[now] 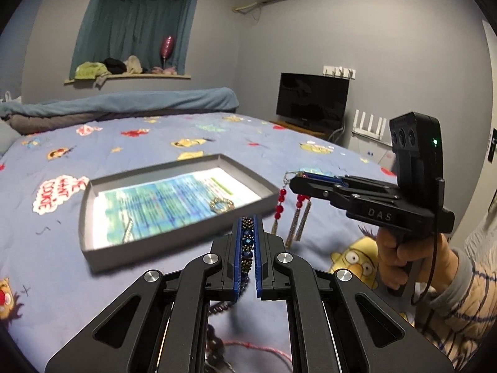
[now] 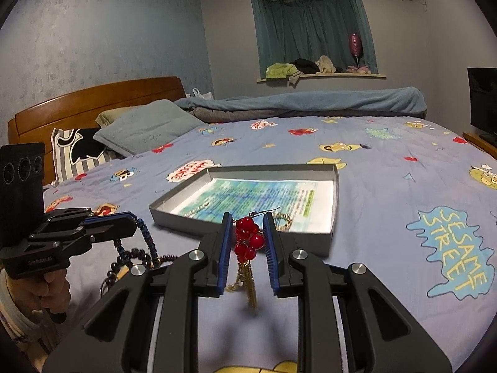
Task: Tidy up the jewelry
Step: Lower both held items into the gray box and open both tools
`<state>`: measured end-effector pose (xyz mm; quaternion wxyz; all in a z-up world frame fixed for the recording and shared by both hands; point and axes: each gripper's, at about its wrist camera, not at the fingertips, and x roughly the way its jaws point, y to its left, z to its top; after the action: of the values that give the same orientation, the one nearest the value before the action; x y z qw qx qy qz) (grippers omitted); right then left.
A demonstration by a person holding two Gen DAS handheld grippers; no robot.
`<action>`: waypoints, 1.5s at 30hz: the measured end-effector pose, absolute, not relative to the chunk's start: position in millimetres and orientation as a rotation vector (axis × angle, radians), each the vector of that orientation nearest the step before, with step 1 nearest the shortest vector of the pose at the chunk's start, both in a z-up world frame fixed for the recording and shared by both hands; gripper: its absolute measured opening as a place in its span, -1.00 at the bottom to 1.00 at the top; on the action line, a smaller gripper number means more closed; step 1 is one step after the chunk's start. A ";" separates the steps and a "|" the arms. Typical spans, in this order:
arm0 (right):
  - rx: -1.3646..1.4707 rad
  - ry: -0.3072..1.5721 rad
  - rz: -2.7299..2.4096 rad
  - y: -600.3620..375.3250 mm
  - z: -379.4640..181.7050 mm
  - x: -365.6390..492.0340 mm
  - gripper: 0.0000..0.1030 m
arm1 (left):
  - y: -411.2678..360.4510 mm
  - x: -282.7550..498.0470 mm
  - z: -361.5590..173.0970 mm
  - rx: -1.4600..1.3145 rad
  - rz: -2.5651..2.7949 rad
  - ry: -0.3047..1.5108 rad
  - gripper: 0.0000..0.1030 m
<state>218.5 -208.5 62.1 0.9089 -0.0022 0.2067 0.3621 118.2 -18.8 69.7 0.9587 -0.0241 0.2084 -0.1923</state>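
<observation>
My left gripper (image 1: 248,221) is shut on a beaded bracelet (image 1: 247,242) of blue and bronze beads, lifted off the bed. The right wrist view shows the left gripper (image 2: 135,219) at the left, the bracelet (image 2: 149,242) dangling from its tip. My right gripper (image 2: 248,217) is shut on red-bead earrings (image 2: 248,239) with gold tassels (image 2: 248,283) hanging below. It (image 1: 293,181) hovers by the right corner of the grey box (image 1: 93,248). Inside the box (image 2: 332,217), on printed paper, lie a gold ring-shaped piece (image 1: 222,205) and a pale beaded strip (image 1: 129,230).
More dark beads (image 2: 130,258) and a pink string (image 1: 248,346) lie on the cartoon-print bedspread (image 2: 403,171) near the front. Pillows (image 2: 146,127) and a wooden headboard (image 2: 93,99) stand at the left, a rolled blanket (image 1: 124,102) behind, a TV (image 1: 312,101) at the right.
</observation>
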 end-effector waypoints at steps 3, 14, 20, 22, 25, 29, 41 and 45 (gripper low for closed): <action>0.004 0.409 0.746 -207.0 67.5 221.6 -0.61 | -11.9 122.6 74.5 -0.068 -0.384 0.406 -0.85; 0.023 0.363 0.750 -201.4 83.4 234.7 -0.61 | -0.7 136.1 79.5 -0.065 -0.355 0.389 -0.86; 0.040 0.340 0.743 -196.7 92.4 244.5 -0.61 | 10.3 150.1 93.3 -0.081 -0.340 0.354 -0.85; 0.039 0.333 0.740 -195.0 95.1 247.5 -0.61 | 16.2 156.7 97.9 -0.093 -0.334 0.345 -0.85; 0.042 0.324 0.729 -193.5 97.7 253.9 -0.61 | 27.8 168.0 102.0 -0.126 -0.326 0.336 -0.86; 0.039 0.322 0.712 -192.2 98.7 263.9 -0.61 | 38.4 183.2 99.0 -0.144 -0.308 0.350 -0.86; -0.007 0.434 0.638 -179.1 68.5 302.8 -0.61 | 71.0 213.6 70.4 -0.207 -0.215 0.434 -0.86; -0.051 0.500 0.616 -170.2 50.6 313.0 -0.61 | 73.8 221.2 57.7 -0.198 -0.187 0.486 -0.85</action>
<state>313.0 -170.2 50.6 0.9220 -0.0246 0.2433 0.3001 221.2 73.8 57.7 0.9614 -0.0979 0.2400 -0.0924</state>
